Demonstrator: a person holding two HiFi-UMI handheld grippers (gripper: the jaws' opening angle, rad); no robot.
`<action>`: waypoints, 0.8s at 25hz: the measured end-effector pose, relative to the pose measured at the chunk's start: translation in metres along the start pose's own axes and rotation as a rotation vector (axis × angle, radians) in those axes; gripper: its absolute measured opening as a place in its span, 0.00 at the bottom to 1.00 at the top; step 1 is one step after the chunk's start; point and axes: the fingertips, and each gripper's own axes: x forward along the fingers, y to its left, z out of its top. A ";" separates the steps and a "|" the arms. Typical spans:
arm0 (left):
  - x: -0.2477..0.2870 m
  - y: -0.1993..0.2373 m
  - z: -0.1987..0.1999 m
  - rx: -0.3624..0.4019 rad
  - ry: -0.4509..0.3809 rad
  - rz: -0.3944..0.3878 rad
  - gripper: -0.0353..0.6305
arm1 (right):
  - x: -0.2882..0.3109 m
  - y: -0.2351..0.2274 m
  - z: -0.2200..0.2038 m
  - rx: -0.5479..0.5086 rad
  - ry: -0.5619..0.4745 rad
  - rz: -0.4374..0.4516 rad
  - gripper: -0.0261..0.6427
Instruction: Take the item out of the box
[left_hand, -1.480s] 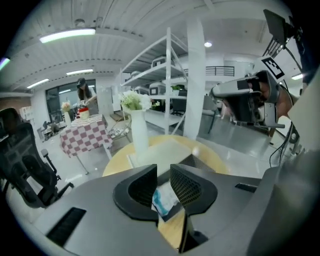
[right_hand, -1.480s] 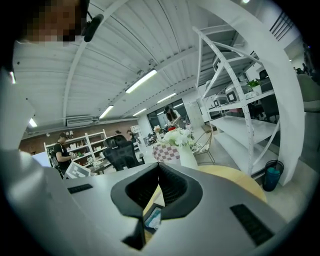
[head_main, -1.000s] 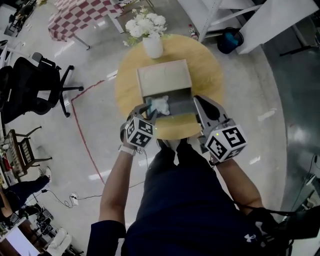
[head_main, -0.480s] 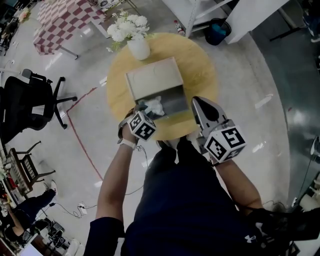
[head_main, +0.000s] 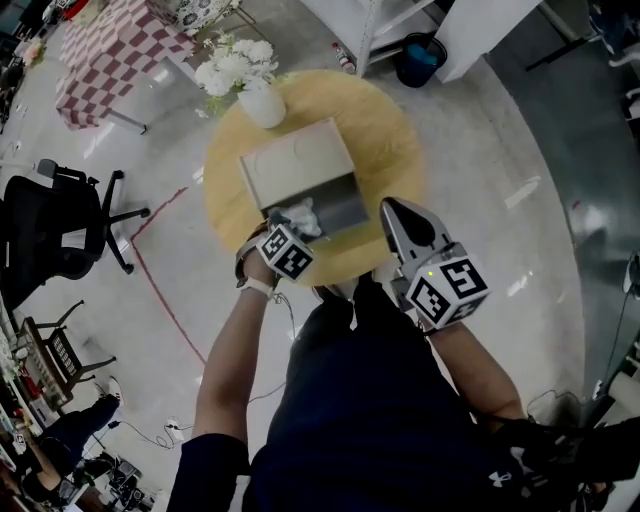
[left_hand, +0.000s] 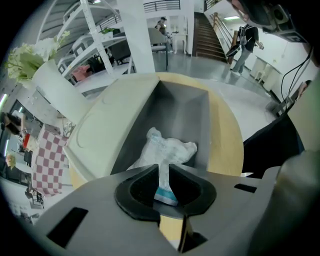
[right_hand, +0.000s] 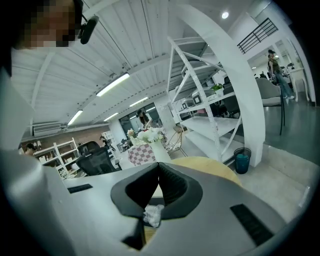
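We have the left gripper (left_hand: 164, 169) at the near left corner of the open grey box (head_main: 300, 165), its jaws clamped on the thin near edge of a crumpled white packet (left_hand: 167, 149). The packet lies inside the box and has a teal strip whose print is too small for us to read. The box sits in the middle of the round wooden table (head_main: 392, 130), with a white vase (head_main: 262, 105) of flowers just beyond it. Our right gripper (right_hand: 159, 171) hangs over the table's near right edge with its jaws together and nothing between them. Each gripper cube shows black square markers.
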 end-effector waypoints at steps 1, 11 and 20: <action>0.001 0.000 0.000 -0.003 0.003 -0.003 0.16 | -0.001 -0.002 0.000 0.002 -0.001 -0.006 0.06; -0.004 0.000 0.003 -0.027 -0.019 -0.003 0.08 | -0.004 -0.010 0.001 0.019 0.003 -0.018 0.06; -0.027 0.003 0.013 -0.054 -0.108 0.028 0.08 | 0.009 0.004 0.002 0.005 0.017 0.036 0.06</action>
